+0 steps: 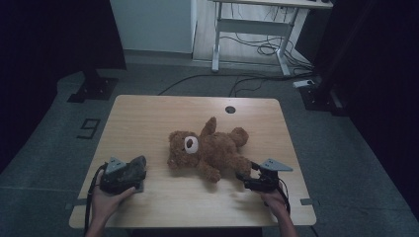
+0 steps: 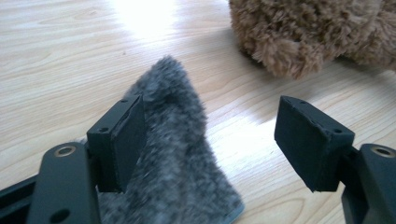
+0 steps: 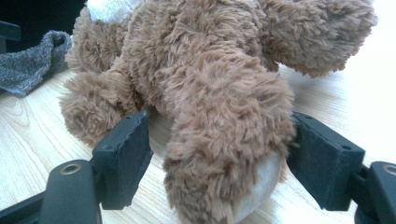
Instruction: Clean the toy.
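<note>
A brown teddy bear (image 1: 210,148) lies on its back in the middle of the wooden table (image 1: 148,118), head to the left. My right gripper (image 1: 247,171) is open at the bear's lower right, its jaws on either side of one furry leg (image 3: 224,116); the right pad (image 3: 322,158) touches the fur. A grey fuzzy cloth (image 1: 136,168) lies at the front left. My left gripper (image 1: 139,176) is open over it. In the left gripper view the cloth (image 2: 173,154) rests against the left pad (image 2: 126,140), well clear of the right one.
A round cable hole (image 1: 230,109) sits near the table's far edge. Beyond the table stand a white desk frame (image 1: 257,24) with cables (image 1: 262,48) on the floor, and black stand bases at left (image 1: 94,89) and right (image 1: 318,94).
</note>
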Motion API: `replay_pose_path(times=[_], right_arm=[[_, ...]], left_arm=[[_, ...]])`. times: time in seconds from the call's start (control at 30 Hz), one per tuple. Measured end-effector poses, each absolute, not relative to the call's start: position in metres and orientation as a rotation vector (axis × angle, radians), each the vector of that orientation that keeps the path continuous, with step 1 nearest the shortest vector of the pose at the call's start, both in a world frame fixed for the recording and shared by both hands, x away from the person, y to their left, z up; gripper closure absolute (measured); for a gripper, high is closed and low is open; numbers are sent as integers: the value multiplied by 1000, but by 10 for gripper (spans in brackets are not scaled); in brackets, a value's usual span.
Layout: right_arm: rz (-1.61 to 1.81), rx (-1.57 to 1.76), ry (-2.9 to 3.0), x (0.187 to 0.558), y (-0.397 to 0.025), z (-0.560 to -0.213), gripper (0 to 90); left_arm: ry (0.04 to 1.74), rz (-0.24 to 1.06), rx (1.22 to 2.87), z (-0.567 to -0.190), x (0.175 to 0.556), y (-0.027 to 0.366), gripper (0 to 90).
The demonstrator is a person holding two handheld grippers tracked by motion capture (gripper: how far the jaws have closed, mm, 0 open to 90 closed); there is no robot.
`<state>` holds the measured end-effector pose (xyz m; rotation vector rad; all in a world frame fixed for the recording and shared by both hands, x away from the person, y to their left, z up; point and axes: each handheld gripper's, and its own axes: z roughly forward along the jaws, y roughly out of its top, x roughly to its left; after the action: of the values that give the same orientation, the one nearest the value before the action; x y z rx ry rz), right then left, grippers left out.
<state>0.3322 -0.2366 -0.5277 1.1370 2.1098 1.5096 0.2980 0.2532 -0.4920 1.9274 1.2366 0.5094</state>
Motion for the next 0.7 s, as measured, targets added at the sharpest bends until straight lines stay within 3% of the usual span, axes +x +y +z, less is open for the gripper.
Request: replay_pose_path(times=[0.7], right_arm=[[1535,1170,2099,317,-245,-527,229]], left_arm=[[1109,426,1931,-489,297,201,257]])
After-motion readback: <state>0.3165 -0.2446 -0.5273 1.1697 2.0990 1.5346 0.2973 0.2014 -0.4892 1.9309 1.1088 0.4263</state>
